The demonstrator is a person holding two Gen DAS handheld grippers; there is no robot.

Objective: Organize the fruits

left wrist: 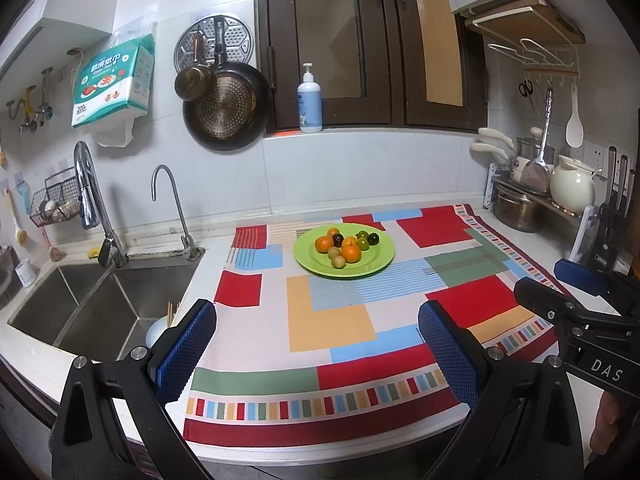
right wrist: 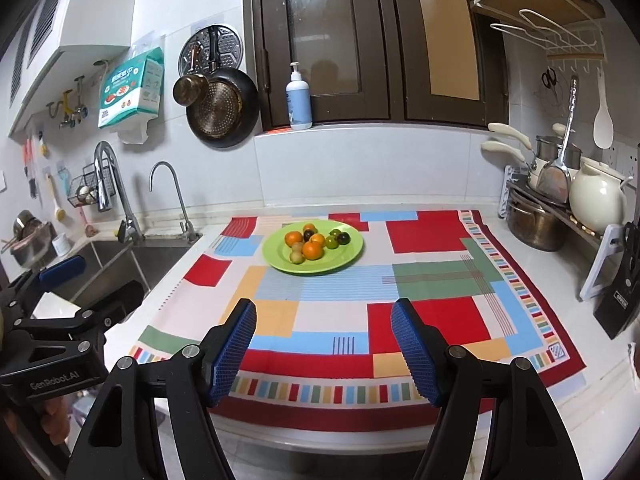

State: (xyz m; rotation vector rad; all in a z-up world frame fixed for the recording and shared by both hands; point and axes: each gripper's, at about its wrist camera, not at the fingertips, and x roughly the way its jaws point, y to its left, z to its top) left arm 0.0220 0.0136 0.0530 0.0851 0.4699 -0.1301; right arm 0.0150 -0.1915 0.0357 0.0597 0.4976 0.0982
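A: Where are the fruits now?

B: They lie together on the green plate (left wrist: 376, 264), which stands on the colourful patchwork cloth (left wrist: 332, 332) toward the back of the counter. I count three oranges (left wrist: 351, 253), some dark round fruits (left wrist: 373, 239), a few green ones (left wrist: 363, 243) and two small brownish ones (left wrist: 338, 261). They touch each other in one heap near the middle of the plate.

A: And the grippers?

B: The left gripper (left wrist: 316, 344) hangs above the near part of the cloth, its blue pads well apart and nothing between them. The right gripper (right wrist: 324, 344) is the same: jaws spread, empty, pointing toward the plate. Both are well apart from the fruits.

A: What is around the cloth?

B: On the left there is a steel sink (left wrist: 100, 308) with two faucets behind it. On the right stand a cream teapot (right wrist: 598, 196) and a steel pot (right wrist: 536, 224). A dark frying pan (left wrist: 228, 106) hangs on the wall, and a blue pump bottle (left wrist: 309, 104) stands on the window ledge.
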